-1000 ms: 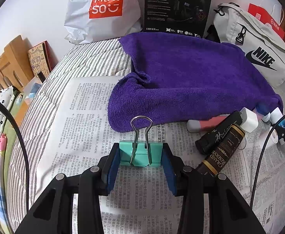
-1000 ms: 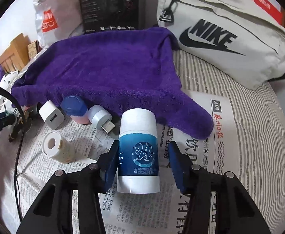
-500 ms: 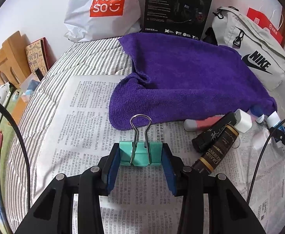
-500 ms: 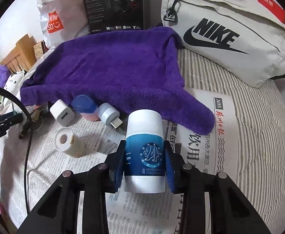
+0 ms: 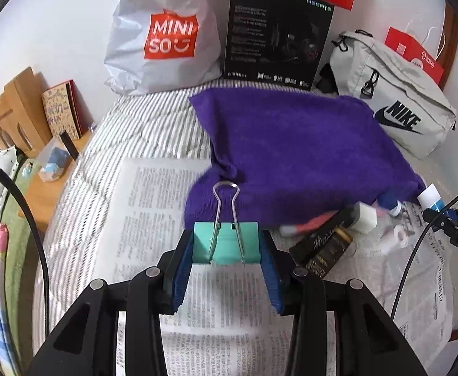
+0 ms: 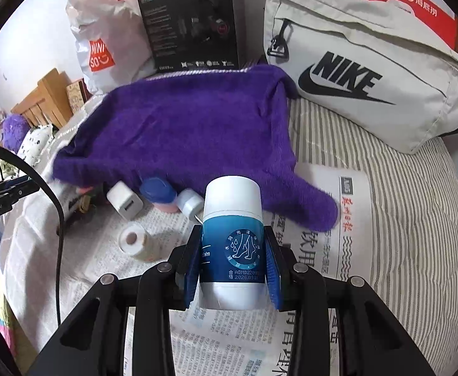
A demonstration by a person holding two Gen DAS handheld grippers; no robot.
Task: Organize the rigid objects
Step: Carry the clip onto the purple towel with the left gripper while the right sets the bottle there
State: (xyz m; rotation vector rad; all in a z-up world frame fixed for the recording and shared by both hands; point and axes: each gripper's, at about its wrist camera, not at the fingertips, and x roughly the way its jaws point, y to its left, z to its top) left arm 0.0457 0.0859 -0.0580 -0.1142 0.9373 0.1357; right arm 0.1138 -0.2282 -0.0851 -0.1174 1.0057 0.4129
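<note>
Left wrist, tongs [image 5: 225,247] clamping teal binder clip [image 5: 225,242]

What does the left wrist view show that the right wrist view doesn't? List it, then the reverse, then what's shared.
Left wrist only: the left gripper shut on a teal metal binder clip; a black and gold tube.
Right wrist only: the right gripper shut on a white and blue plastic balm stick; a small white tape roll.
Both: purple terry towel, grey Nike bag, newspaper.

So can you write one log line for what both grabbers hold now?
left gripper: shut on binder clip | right gripper: shut on balm stick
</note>
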